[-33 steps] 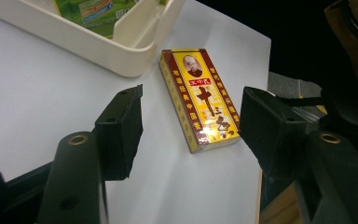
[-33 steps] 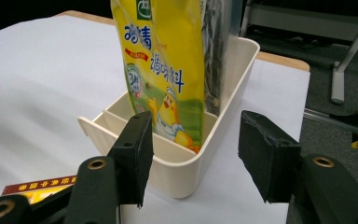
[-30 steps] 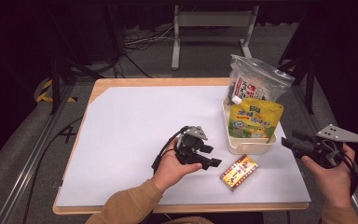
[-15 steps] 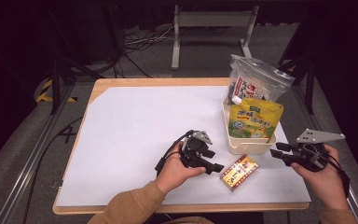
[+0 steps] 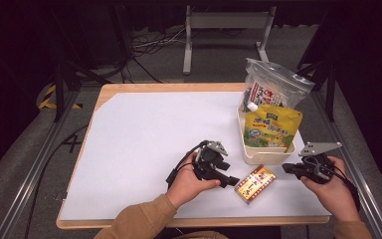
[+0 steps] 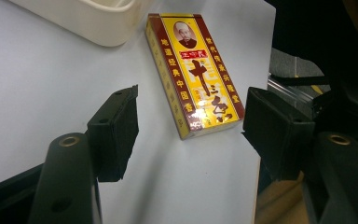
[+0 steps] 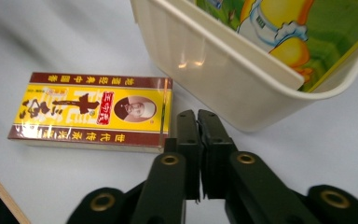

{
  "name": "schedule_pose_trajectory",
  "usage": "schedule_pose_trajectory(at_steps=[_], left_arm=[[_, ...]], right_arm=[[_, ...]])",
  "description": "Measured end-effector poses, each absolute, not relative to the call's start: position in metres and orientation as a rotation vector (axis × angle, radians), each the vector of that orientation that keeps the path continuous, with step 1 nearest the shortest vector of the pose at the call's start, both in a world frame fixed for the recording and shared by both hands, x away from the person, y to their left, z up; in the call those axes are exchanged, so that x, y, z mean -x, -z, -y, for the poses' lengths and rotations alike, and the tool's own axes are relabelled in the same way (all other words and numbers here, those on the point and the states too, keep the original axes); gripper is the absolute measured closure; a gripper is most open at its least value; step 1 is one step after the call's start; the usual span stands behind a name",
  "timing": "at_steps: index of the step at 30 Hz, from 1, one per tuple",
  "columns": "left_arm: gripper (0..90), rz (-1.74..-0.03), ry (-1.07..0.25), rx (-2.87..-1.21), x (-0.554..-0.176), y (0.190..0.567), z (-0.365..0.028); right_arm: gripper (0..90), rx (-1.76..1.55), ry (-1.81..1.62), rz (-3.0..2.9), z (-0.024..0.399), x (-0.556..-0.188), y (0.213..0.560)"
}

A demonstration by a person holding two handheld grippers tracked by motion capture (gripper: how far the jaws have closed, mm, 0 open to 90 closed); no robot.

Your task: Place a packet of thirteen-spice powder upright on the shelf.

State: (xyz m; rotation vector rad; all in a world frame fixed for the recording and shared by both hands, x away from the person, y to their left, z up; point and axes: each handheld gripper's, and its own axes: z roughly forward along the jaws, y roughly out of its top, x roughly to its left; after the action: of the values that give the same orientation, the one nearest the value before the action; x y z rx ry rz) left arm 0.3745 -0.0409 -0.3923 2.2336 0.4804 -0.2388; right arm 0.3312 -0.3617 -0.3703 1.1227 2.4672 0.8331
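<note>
Right gripper (image 7: 199,140) jaws just closed empty beside flat yellow-and-maroon cardboard box (image 7: 93,112); left gripper (image 6: 191,126) wide, likely to grasp it.

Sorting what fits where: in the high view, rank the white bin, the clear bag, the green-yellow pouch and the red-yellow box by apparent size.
1. White bin, though partly covered
2. Clear bag and green-yellow pouch: too alike, overlapping
3. Red-yellow box

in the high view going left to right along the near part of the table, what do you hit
left hand-held gripper → yellow and red box lying flat on the white table → right hand-held gripper, jaws shut on nothing. The cream tub sits farther back, above the box.
</note>
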Motion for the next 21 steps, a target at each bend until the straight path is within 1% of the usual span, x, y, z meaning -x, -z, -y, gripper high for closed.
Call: schedule_pose_trajectory(at_steps=[21], left_arm=[[36.2,-0.477,0.243,-2.251,-0.374,0.394,0.041]], right_arm=[[90.0,-1.165,-0.656,-2.571,0.345,-0.340,0.398]])
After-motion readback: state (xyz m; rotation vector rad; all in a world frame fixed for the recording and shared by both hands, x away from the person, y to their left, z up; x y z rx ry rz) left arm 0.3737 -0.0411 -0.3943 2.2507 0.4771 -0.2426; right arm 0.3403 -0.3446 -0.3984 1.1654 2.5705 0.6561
